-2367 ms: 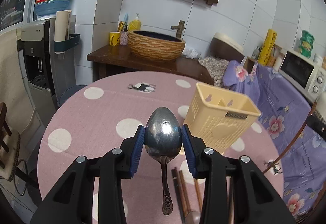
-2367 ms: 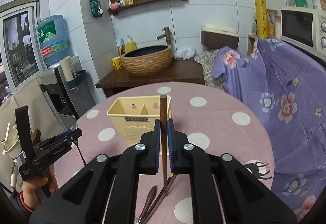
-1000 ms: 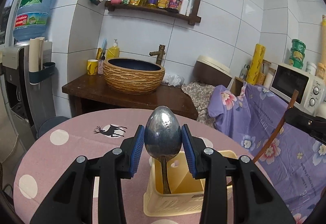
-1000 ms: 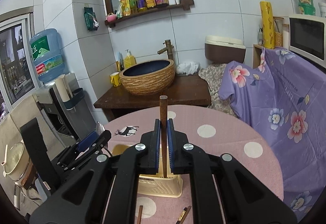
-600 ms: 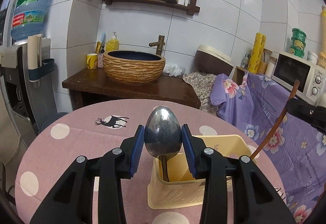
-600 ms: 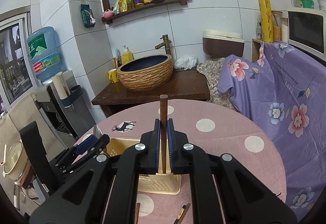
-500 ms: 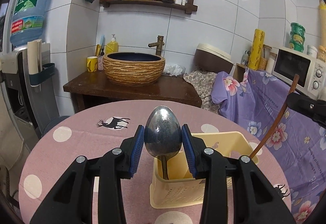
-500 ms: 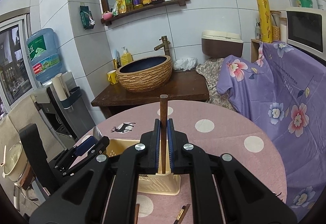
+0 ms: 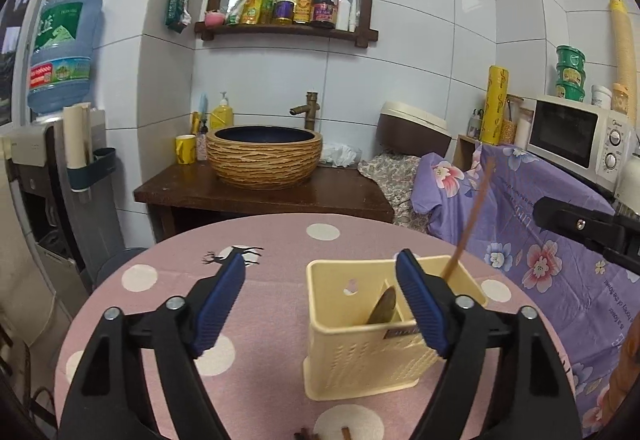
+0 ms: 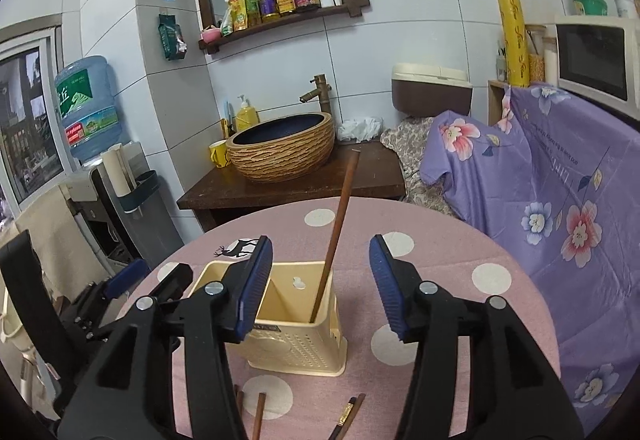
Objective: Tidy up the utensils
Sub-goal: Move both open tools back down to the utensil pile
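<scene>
A cream plastic utensil holder (image 9: 360, 356) (image 10: 296, 348) stands on the pink polka-dot table (image 9: 260, 236). A metal spoon (image 9: 382, 308) leans inside its left compartment. A brown chopstick (image 9: 466, 228) (image 10: 336, 236) stands tilted in the right compartment. My left gripper (image 9: 322, 304) is open and empty just above and in front of the holder. My right gripper (image 10: 320, 288) is open and empty above the holder, its blue pads on either side of the chopstick without touching it. Loose chopsticks (image 10: 348, 416) lie on the table in front of the holder.
A dark wooden counter with a woven basin (image 9: 264, 156) stands behind the table. A purple floral cloth (image 10: 560, 176) covers furniture at the right, with a microwave (image 9: 580, 144) on it. A water dispenser (image 9: 52, 144) stands at the left.
Both grippers have opened. The spoon dropped from the left gripper into the holder, and the chopstick left the right gripper and now leans in the holder.
</scene>
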### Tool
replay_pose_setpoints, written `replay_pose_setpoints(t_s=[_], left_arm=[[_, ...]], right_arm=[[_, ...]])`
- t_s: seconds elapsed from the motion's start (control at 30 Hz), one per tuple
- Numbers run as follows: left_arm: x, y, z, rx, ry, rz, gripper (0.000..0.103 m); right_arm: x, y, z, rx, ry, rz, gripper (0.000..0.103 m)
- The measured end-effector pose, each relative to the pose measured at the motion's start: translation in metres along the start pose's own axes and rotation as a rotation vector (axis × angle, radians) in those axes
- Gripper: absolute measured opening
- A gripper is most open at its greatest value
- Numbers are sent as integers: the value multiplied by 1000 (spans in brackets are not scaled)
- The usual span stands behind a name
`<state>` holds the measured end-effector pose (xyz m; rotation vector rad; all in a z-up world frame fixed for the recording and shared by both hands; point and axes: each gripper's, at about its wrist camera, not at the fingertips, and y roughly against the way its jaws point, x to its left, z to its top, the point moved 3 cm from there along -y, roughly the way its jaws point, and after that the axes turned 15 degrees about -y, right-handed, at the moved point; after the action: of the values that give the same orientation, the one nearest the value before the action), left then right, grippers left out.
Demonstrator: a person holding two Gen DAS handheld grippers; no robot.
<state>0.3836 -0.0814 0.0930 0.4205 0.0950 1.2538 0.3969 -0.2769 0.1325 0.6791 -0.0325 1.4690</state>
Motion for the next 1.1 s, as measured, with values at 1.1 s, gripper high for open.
replay_pose_setpoints(t_s=[1.1], left_arm=[[6,50,-184,440,167,-37,59]], right_arm=[[-93,-6,-191,380,-108,-215,53]])
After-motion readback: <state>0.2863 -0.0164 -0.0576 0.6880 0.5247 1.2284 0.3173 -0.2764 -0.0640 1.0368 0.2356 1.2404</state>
